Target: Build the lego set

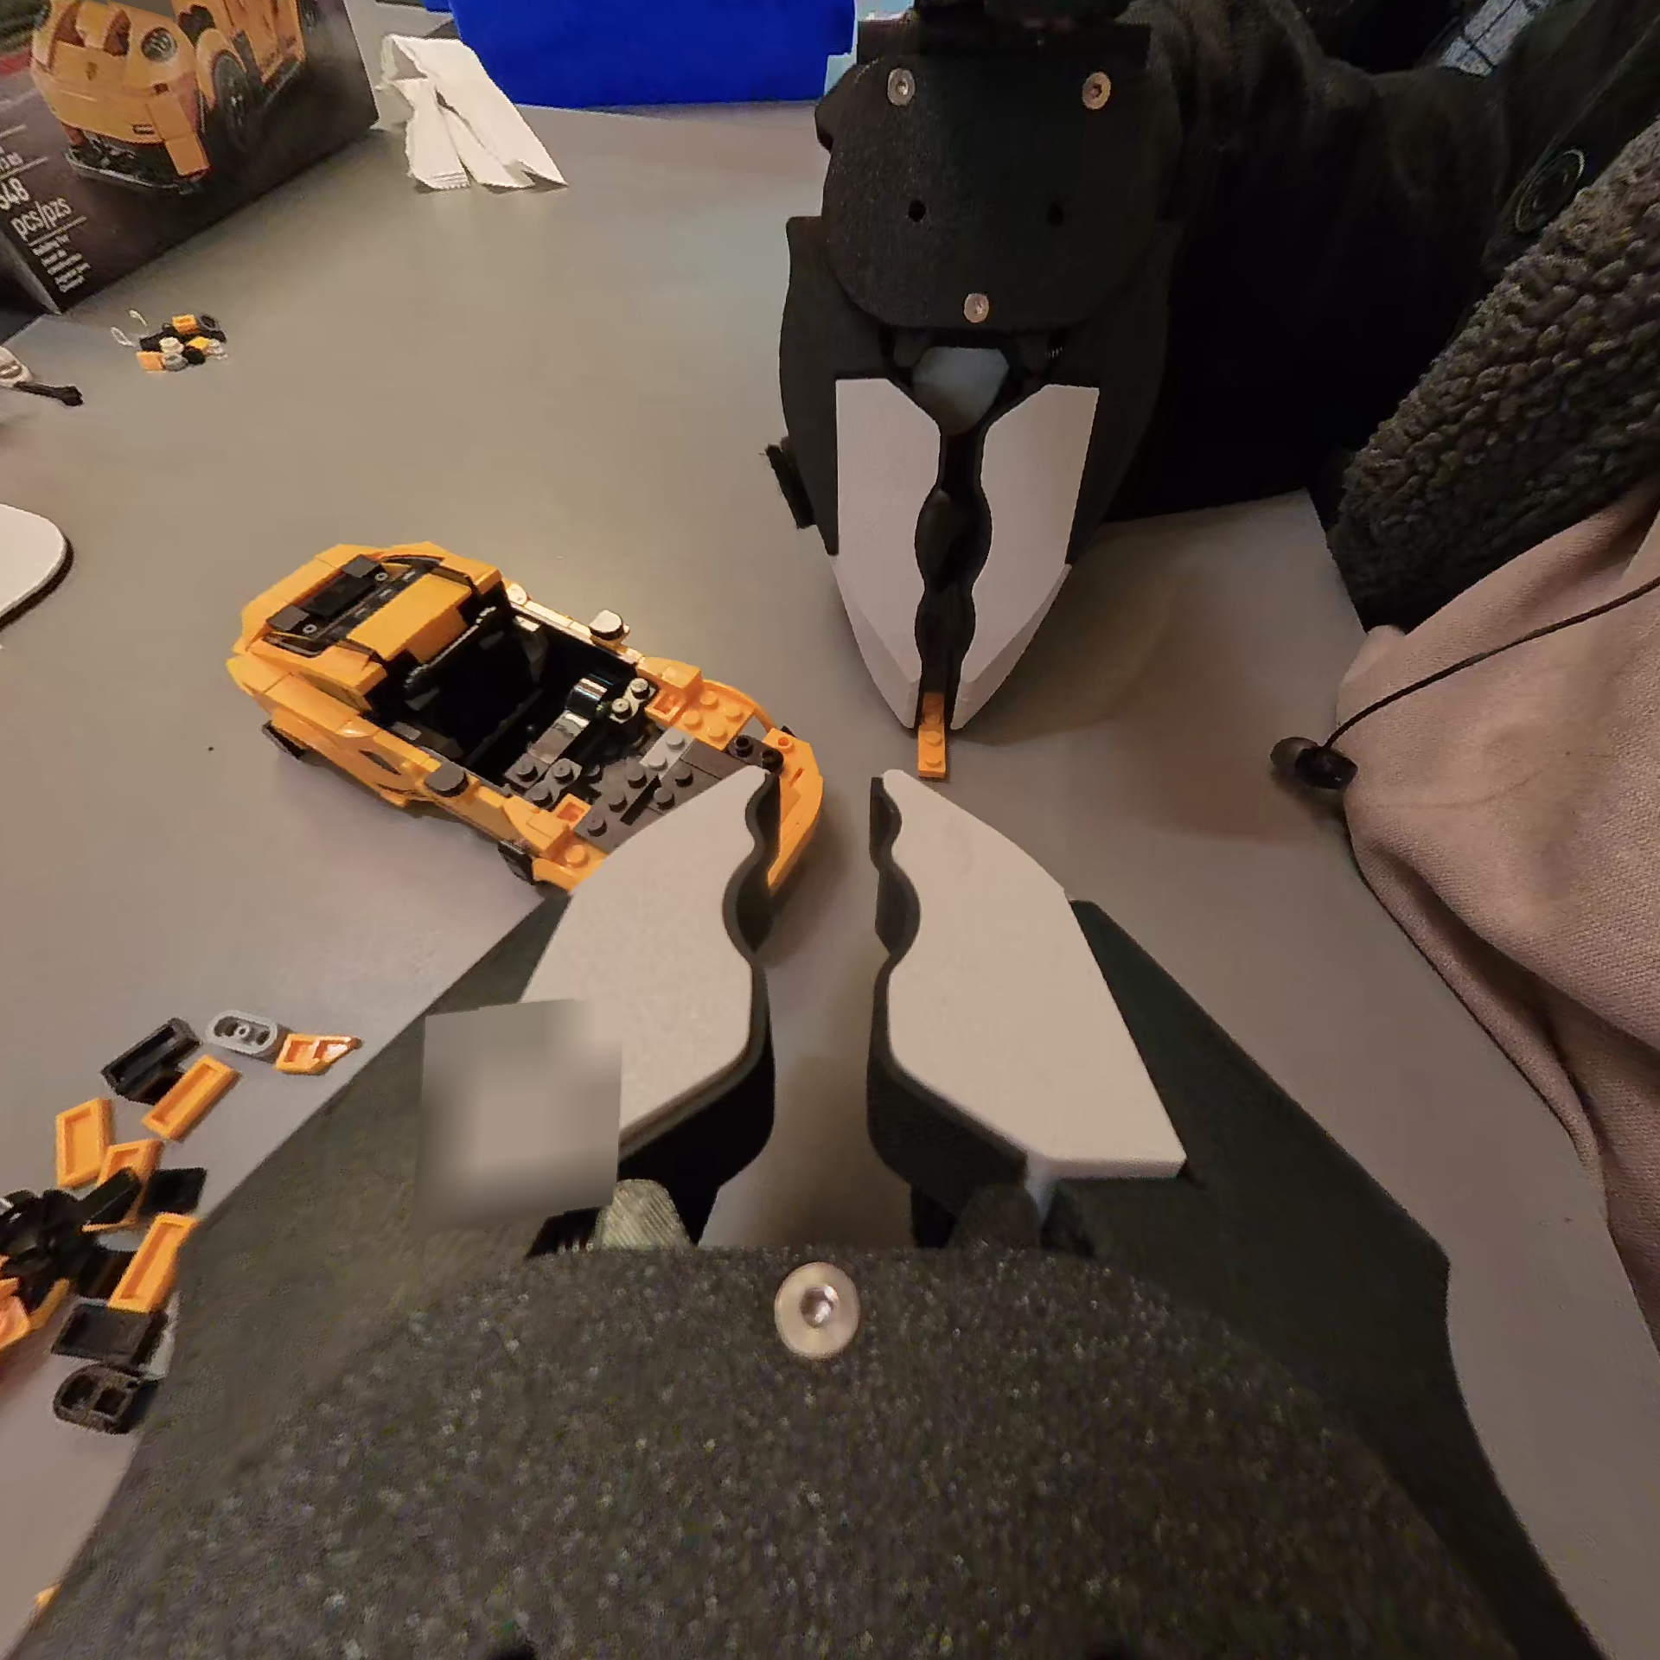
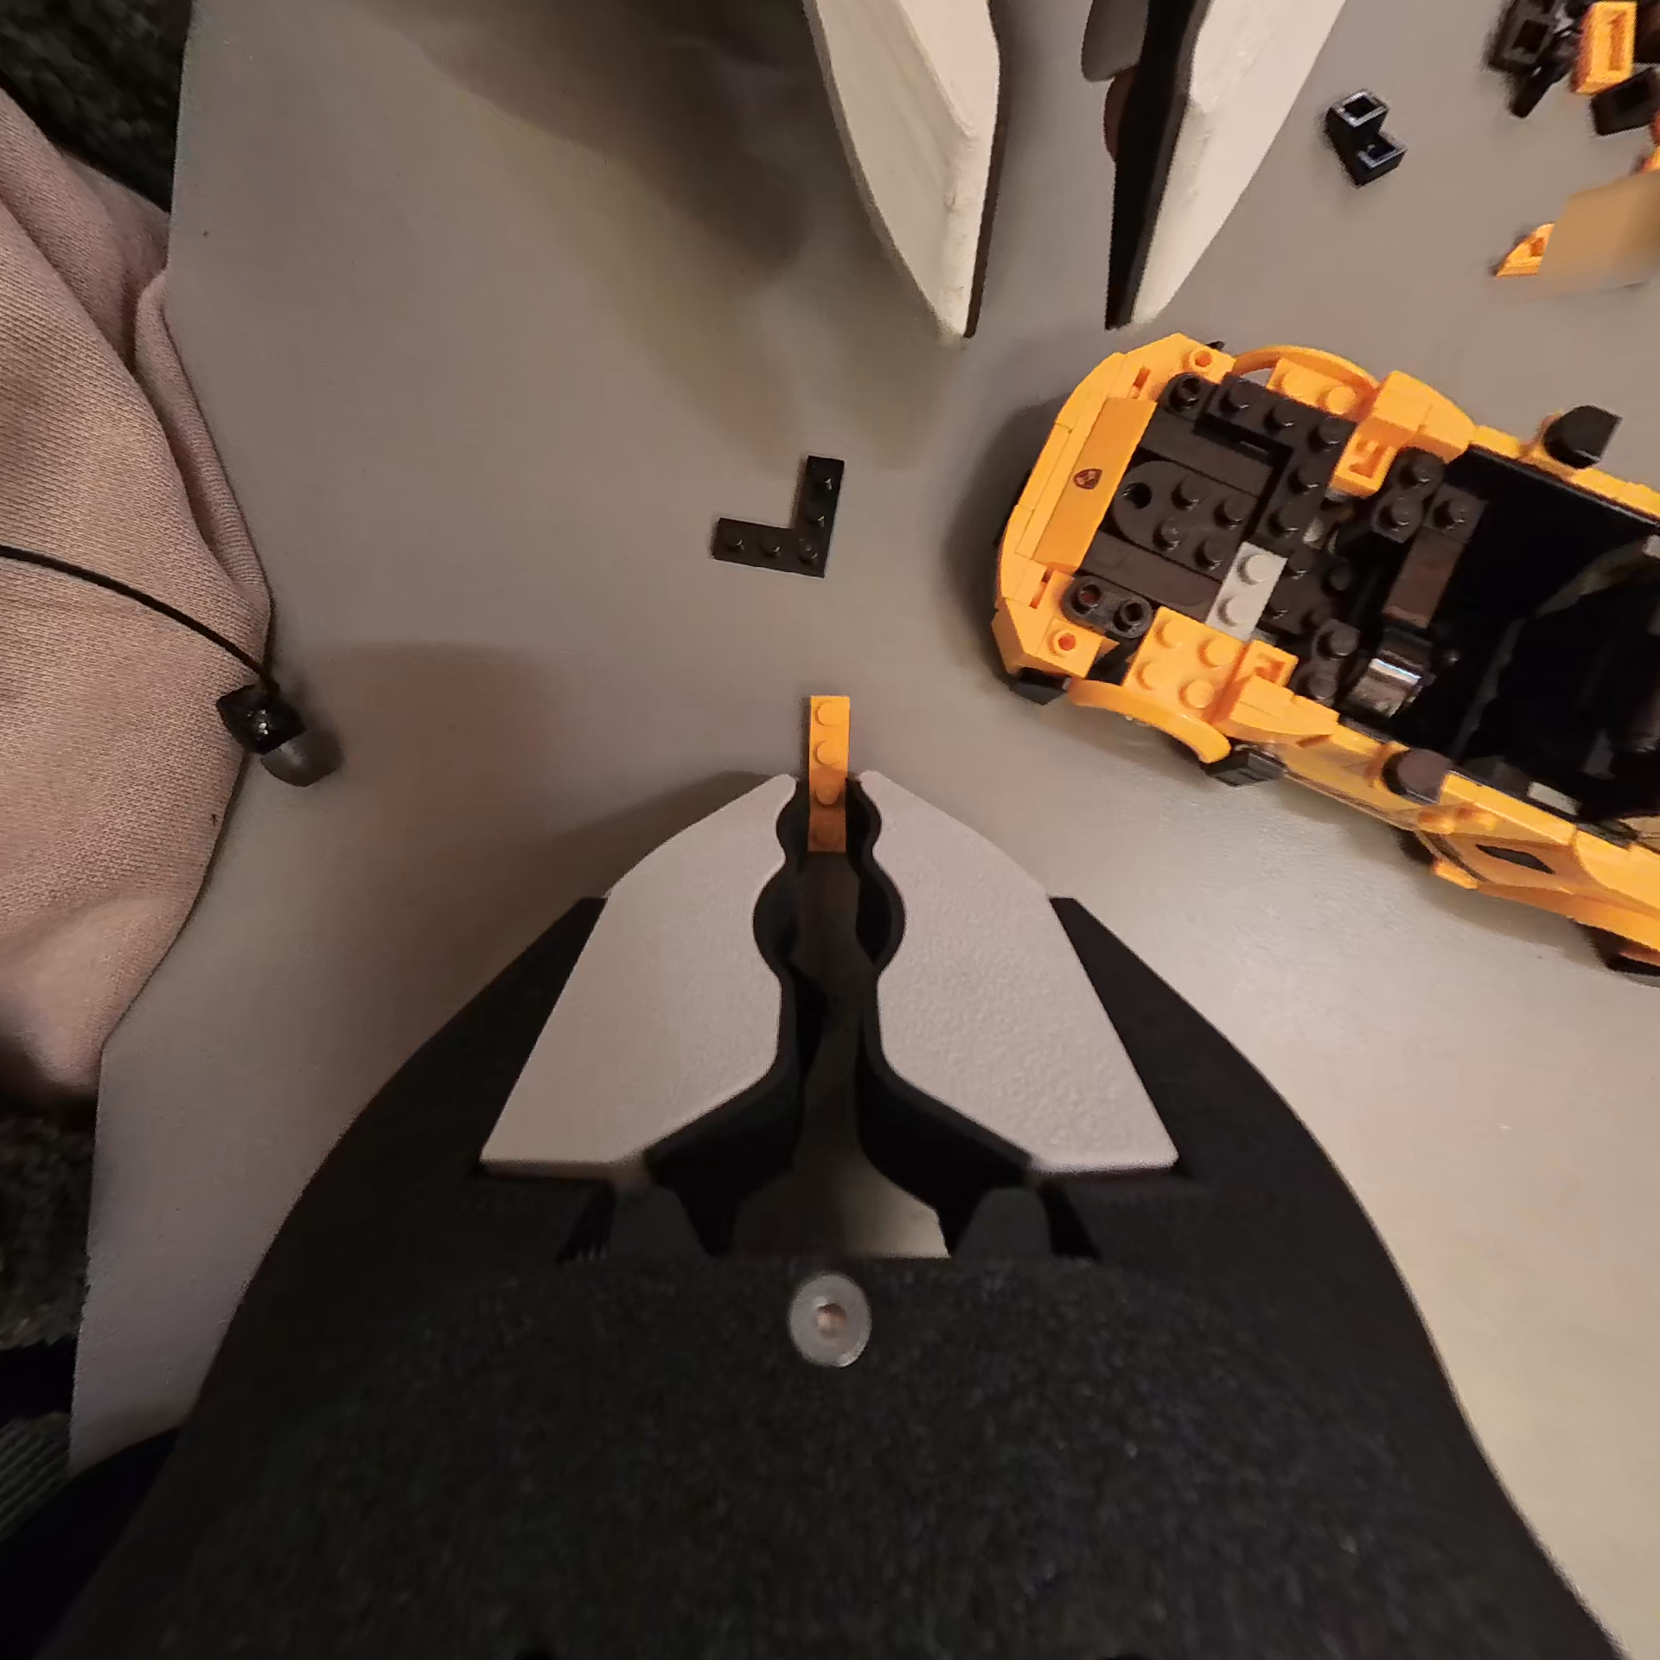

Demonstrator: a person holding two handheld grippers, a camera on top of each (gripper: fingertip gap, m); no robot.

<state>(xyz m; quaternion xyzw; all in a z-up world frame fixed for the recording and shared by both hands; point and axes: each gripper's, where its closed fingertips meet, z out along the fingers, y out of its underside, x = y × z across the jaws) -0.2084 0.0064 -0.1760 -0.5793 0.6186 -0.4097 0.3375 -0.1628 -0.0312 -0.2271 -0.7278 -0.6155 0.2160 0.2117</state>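
Protruding from jaws: narrow orange plate [image 2: 827, 772]

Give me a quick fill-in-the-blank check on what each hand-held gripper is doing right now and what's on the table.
1. The right hand-held gripper is shut on a narrow ____ plate.
2. The left hand-held gripper has its jaws ____, with nothing between them.
3. The L-shaped plate lying loose on the table is ____ in colour.
4. The partly built car has no ____ over its cabin yet.

Missing words: orange; open; black; roof
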